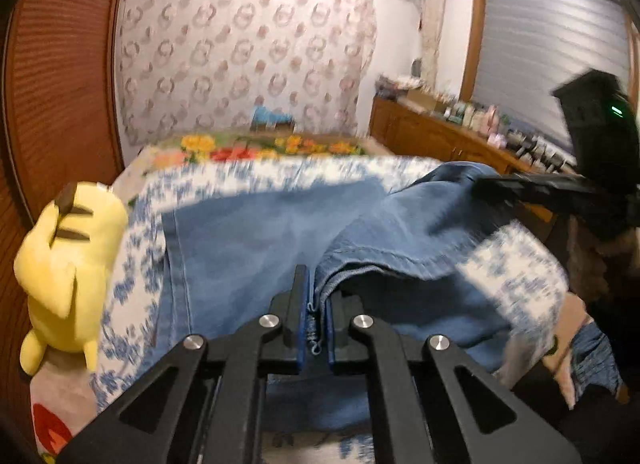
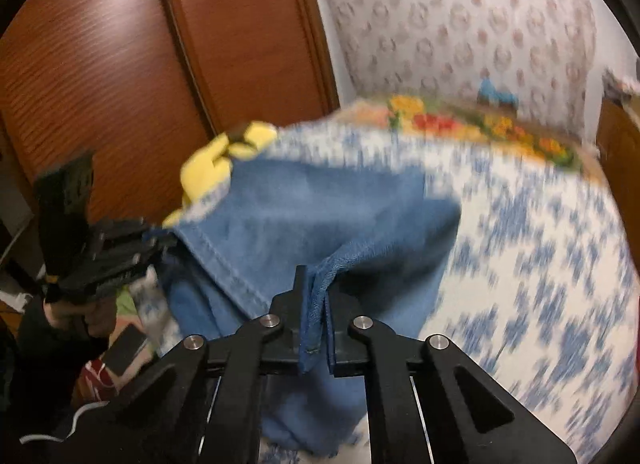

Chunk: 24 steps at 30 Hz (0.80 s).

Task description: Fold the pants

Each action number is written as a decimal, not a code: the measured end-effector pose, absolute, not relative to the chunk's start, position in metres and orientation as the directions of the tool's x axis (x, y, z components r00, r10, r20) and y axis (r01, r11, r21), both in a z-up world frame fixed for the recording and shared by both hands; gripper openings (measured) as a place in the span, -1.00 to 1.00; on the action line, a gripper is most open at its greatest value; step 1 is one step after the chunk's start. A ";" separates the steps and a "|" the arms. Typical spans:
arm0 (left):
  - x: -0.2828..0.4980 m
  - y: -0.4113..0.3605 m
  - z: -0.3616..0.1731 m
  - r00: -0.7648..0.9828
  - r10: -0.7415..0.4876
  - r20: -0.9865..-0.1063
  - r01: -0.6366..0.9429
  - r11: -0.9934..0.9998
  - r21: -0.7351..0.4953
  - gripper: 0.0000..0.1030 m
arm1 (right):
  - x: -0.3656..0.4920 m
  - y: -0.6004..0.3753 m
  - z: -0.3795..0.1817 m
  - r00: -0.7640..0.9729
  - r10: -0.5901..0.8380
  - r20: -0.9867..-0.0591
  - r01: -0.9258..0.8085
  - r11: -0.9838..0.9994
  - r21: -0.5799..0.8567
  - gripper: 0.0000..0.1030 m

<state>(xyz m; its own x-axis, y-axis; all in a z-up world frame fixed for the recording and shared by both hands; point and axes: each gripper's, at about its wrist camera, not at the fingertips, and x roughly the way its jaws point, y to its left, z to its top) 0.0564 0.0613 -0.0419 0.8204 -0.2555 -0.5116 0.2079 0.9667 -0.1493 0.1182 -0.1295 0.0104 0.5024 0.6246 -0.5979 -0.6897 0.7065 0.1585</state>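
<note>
Blue denim pants (image 1: pixel 256 240) lie spread on a bed with a blue-and-white floral cover (image 1: pixel 320 175). My left gripper (image 1: pixel 316 316) is shut on a hemmed edge of the pants, lifted off the bed. My right gripper (image 2: pixel 318 320) is shut on another edge of the pants (image 2: pixel 320 215), which hang between the two grippers. The right gripper shows in the left wrist view (image 1: pixel 520 187) at the right, and the left gripper shows in the right wrist view (image 2: pixel 132 248) at the left. Both views are motion-blurred.
A yellow plush toy (image 1: pixel 68 264) lies at the bed's left edge by a wooden wardrobe (image 1: pixel 60 83). A flowered blanket (image 1: pixel 272 147) lies at the far end. A wooden sideboard (image 1: pixel 440 135) with several small items stands at the right.
</note>
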 end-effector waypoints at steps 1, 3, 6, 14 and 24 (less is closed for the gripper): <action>0.053 0.061 -0.032 0.827 -0.264 -0.496 0.217 0.964 -0.152 -0.93 | 0.121 -0.129 0.018 0.511 0.629 -0.586 -0.691 0.706 0.155 -0.93; 0.048 0.062 -0.013 0.833 -0.280 -0.477 0.233 0.960 -0.157 -0.93 | 0.130 -0.124 0.044 0.527 0.645 -0.553 -0.699 0.699 0.150 -0.94; 0.040 0.058 0.008 0.845 -0.272 -0.461 0.246 0.962 -0.117 -0.93 | 0.140 -0.116 0.071 0.551 0.659 -0.513 -0.706 0.695 0.135 -0.95; 0.020 0.070 0.017 0.843 -0.276 -0.462 0.230 0.961 -0.155 -0.93 | 0.172 -0.066 0.108 0.521 0.703 -0.484 -0.725 0.663 0.183 -0.97; 0.022 0.103 -0.049 0.784 -0.233 -0.575 0.136 0.969 -0.206 -0.93 | 0.195 0.038 0.044 0.444 0.630 -0.637 -0.754 0.647 0.115 -0.97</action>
<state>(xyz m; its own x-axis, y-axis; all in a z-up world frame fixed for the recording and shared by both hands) 0.0222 0.1026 -0.0490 0.7840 -0.2328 -0.5754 0.1362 0.9689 -0.2064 0.1953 0.0382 0.0443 0.4439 0.6300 -0.6372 -0.7537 0.6471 0.1147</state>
